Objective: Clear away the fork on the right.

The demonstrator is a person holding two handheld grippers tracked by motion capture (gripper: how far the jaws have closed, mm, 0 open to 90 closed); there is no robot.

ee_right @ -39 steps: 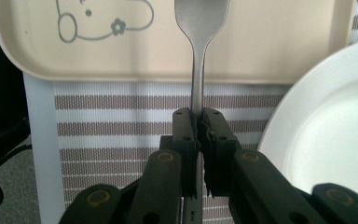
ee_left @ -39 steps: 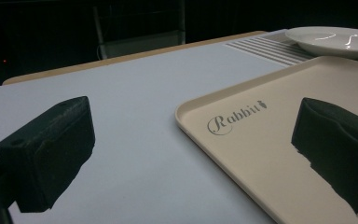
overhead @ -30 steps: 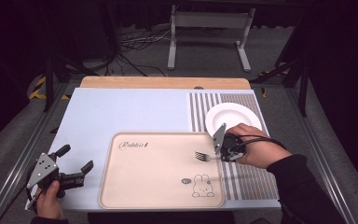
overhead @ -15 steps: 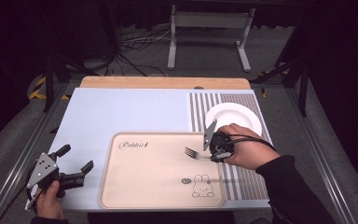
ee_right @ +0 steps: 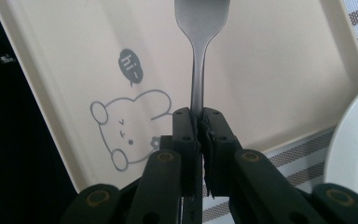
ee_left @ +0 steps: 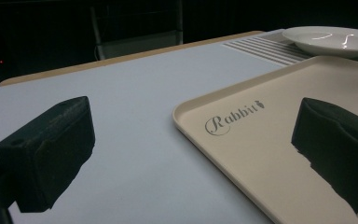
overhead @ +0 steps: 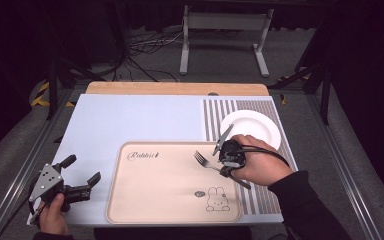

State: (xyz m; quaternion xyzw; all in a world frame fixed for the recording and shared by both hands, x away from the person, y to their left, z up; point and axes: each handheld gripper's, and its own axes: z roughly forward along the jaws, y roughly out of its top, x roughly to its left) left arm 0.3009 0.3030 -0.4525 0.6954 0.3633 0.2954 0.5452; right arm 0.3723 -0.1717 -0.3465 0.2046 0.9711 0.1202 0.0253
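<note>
Right gripper [overhead: 221, 161] at right of centre in the high view, over the right edge of the beige rectangular plastic tray with a rabbit drawing [overhead: 130, 210]; jaws clamped narrow on the handle of a silver metal fork [overhead: 203, 161]. Fork tines aimed toward the left of the frame, over the tray's upper right part, just left of the hand [overhead: 257, 165] bearing the gripper. In the right gripper view, same fork [ee_right: 199, 56] rising straight up from between the two black pads at lower centre, its head at the top edge of the frame, the tray's rabbit figure and "hi" bubble at the left below it. Whether the tines touch the tray: cannot tell.

White round ceramic plate [overhead: 252, 127] up and right of the gripper, resting on the grey striped mat [overhead: 215, 112], near the hand but apart from the fork; its rim [ee_right: 354, 154] at the right edge of the right gripper view.

Left gripper [overhead: 82, 175] at lower left in the high view, held over the pale blue table surface [overhead: 130, 120] just left of the tray, jaws spread wide with nothing between them. In the left gripper view, tray corner with the word "Rabbit" [ee_left: 242, 130] between the two black pads, plate [ee_left: 331, 39] in the upper right corner.
</note>
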